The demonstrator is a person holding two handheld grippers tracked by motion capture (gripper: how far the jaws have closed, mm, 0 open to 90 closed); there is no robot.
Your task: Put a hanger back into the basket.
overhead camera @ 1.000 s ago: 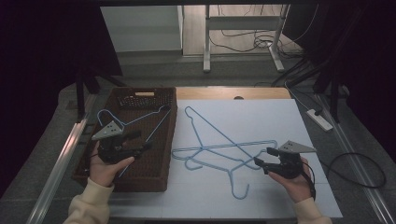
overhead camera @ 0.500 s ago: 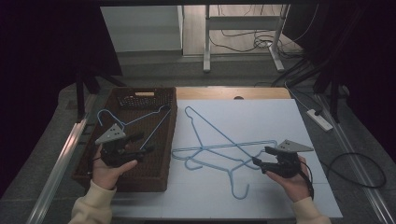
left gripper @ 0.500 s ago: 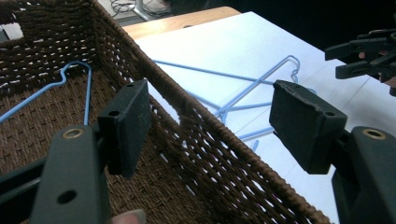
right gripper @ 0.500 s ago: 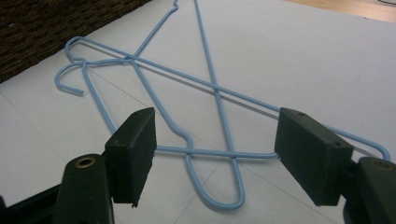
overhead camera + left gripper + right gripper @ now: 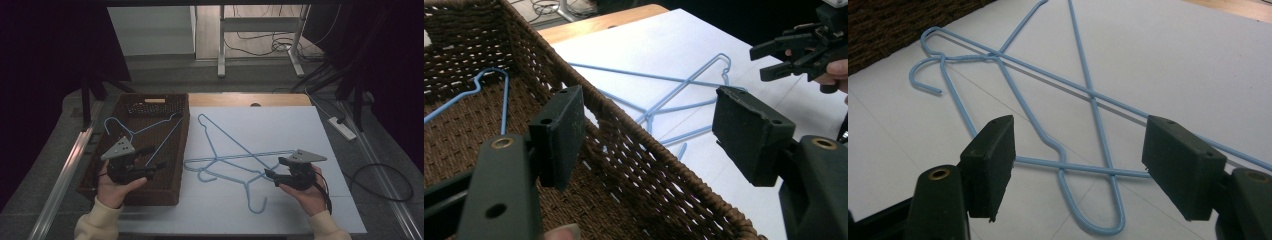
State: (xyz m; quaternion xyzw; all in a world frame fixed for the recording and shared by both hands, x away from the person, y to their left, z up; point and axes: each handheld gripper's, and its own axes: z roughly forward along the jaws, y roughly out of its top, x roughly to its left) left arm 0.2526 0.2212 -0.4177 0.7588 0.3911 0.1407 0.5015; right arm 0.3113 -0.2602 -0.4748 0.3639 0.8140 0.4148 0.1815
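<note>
Since a second ago I have drawn my left gripper [image 5: 156, 166] back a little toward my side of the dark brown woven basket [image 5: 177, 150], while my right gripper [image 5: 270, 174] has barely shifted. Both of my grippers are spread wide and grasp nothing. The left one hangs over the basket's near right part, above its wicker wall [image 5: 659, 165], with one light blue wire hanger [image 5: 142, 131] lying inside the basket beyond it. My right gripper hovers over the white sheet [image 5: 300, 125], its jaws straddling the hook end [image 5: 1088, 200] of the crossed light blue wire hangers [image 5: 235, 159] that lie flat there, just ahead of its tips.
</note>
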